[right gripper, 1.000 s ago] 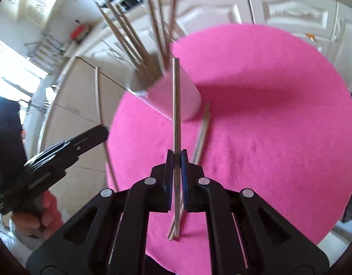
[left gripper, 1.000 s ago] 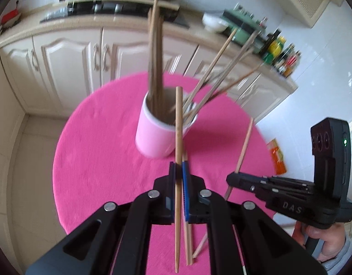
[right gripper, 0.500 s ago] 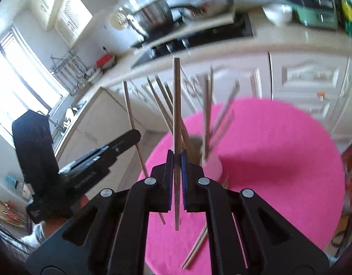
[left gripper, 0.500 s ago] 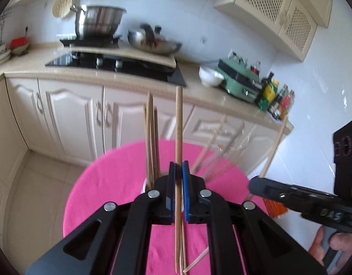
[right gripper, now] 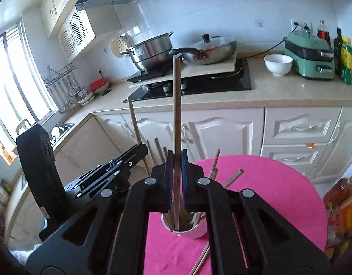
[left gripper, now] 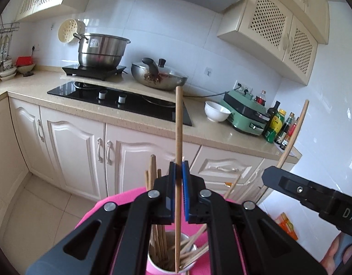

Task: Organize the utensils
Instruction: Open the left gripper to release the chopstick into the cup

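In the left wrist view my left gripper (left gripper: pixel 178 167) is shut on a wooden chopstick (left gripper: pixel 178 123) that stands upright. Its lower end hangs over the mouth of the pink cup (left gripper: pixel 169 267), which holds several chopsticks. My right gripper (right gripper: pixel 176 158) is shut on another upright chopstick (right gripper: pixel 176 105), whose lower end reaches the rim of the cup (right gripper: pixel 194 232). Each view shows the other gripper beside the cup: the right one (left gripper: pixel 269 176) with its chopstick (left gripper: pixel 293 135), and the left one (right gripper: pixel 140 147) with its stick (right gripper: pixel 134 123). A loose chopstick (right gripper: pixel 201 261) lies on the pink tablecloth (right gripper: pixel 267 183).
Behind the round table runs a kitchen counter (left gripper: pixel 217 133) with a black hob (left gripper: pixel 121 98), a steel pot (left gripper: pixel 100 50), a wok (left gripper: pixel 157 78), a white bowl (left gripper: pixel 216 111), a green appliance (left gripper: pixel 244 112) and bottles (left gripper: pixel 275 123). An orange packet (left gripper: pixel 286 226) lies on the floor at right.
Both grippers rose and tipped up, each still holding its chopstick. The views swung from the tabletop to the counter, and the cup slid to the bottom of both views.
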{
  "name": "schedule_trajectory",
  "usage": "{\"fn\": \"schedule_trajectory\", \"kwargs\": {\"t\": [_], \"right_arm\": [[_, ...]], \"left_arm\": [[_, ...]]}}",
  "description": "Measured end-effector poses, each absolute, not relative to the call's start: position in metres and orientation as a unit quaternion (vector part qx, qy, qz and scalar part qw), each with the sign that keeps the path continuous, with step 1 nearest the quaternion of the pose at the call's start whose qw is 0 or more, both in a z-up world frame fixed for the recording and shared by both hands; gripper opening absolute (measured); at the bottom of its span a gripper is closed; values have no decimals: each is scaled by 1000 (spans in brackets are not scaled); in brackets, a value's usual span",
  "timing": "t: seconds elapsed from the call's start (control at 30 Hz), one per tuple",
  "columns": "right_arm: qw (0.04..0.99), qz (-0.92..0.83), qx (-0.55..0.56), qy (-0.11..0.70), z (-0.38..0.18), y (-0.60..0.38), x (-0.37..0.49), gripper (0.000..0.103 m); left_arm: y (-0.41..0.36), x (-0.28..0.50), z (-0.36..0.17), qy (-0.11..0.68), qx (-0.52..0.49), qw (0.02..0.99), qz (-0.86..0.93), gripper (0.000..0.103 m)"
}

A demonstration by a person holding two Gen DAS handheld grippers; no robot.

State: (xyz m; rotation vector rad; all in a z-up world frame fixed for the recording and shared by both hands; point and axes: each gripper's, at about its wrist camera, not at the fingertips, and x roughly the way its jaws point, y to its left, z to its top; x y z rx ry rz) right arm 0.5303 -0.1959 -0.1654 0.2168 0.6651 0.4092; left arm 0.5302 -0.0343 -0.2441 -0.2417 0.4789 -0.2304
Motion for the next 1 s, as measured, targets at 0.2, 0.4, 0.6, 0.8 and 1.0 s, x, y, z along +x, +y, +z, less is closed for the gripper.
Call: {"fn": "schedule_trajectory", "kwargs": {"t": [0.2, 0.4, 0.6, 0.8, 1.0], "right_arm": [[919, 195, 86, 332, -185, -189, 533, 6], [913, 196, 89, 347, -200, -187, 530, 6], [909, 199, 82, 356, -214, -181, 521, 7], [907, 200, 63, 366, -231, -172, 512, 7], [904, 200, 48, 374, -244, -166, 506, 7]], "left_arm": [[-43, 539, -266, 239, -97, 960, -108, 6], [-43, 538, -286, 260, -88, 956, -107, 6], [-38, 523, -297, 270, -85, 953, -104, 6], [-34, 505, -314, 288, -74, 949, -101, 6], [-32, 495, -323, 302, -67, 946, -98, 6]]}}
